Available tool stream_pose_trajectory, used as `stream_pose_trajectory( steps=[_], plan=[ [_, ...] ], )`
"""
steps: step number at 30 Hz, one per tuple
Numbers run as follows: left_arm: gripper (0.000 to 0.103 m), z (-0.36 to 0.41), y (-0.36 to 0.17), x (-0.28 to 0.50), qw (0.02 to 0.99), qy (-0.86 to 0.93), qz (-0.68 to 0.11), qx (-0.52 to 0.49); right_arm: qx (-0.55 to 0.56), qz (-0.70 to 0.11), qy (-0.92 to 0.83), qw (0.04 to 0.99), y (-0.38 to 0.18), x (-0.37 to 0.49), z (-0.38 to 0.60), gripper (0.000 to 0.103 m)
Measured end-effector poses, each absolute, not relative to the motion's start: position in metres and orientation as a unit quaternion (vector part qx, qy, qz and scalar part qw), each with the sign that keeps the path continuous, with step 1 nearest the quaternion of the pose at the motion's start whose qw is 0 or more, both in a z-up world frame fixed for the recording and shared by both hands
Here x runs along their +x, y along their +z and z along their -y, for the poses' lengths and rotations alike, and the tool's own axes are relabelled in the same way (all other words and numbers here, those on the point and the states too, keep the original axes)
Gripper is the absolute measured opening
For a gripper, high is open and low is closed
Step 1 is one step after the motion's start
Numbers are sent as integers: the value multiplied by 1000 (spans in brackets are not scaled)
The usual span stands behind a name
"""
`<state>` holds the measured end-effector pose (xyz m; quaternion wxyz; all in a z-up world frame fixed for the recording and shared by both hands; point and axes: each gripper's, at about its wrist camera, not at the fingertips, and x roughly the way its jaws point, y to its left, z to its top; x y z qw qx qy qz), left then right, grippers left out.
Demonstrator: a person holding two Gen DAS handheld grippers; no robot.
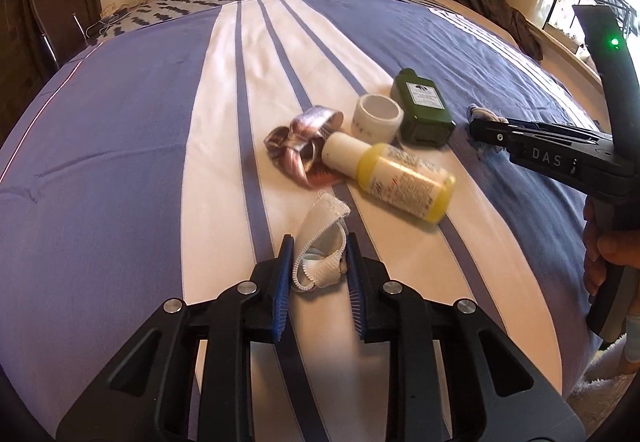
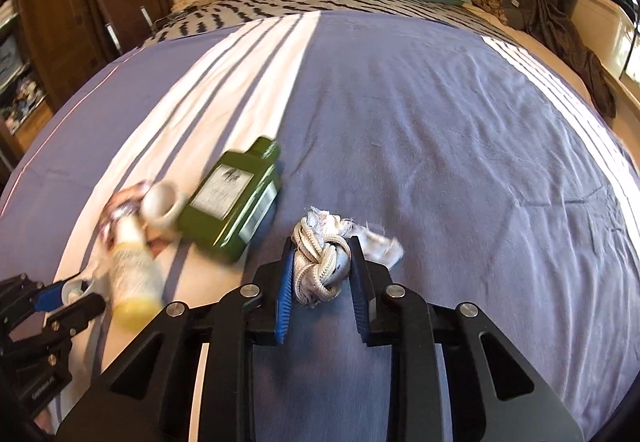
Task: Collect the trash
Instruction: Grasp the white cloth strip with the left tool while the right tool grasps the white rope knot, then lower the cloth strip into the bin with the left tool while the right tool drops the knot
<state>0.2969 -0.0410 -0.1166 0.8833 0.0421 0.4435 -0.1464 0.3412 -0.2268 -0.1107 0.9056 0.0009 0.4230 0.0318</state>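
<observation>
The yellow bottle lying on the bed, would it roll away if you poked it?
Probably a little. The yellow bottle looks round and lies on its side, so a sideways nudge could roll it. The soft bedspread would likely stop it soon. The pink crumpled wrapper beside its white cap might also block it.

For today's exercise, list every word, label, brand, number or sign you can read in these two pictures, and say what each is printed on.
"DAS": on the side of the right claw.
Green bottle: white label, print too small to read.
Yellow bottle: label text too small and tilted to read.
Left claw: small lettering on its body, too blurred to read.
Nothing else bears readable text.
</observation>
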Motion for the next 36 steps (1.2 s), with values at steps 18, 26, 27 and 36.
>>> stream_pose_trajectory(
  steps=[18,26,27,36],
  plan=[
    [24,34,-39,170,916,-156,-368,45,-16,-352,60,934,-38,198,209,26],
    [24,30,-16,114,926,-164,-338,42,-20,-313,57,948,-12,133,206,26],
    [24,29,-15,109,926,-165,-336,42,-21,-308,58,949,-9,123,205,26],
    [24,18,-23,68,927,-166,-335,42,-20,-296,80,952,-13,67,196,26]
  ],
)
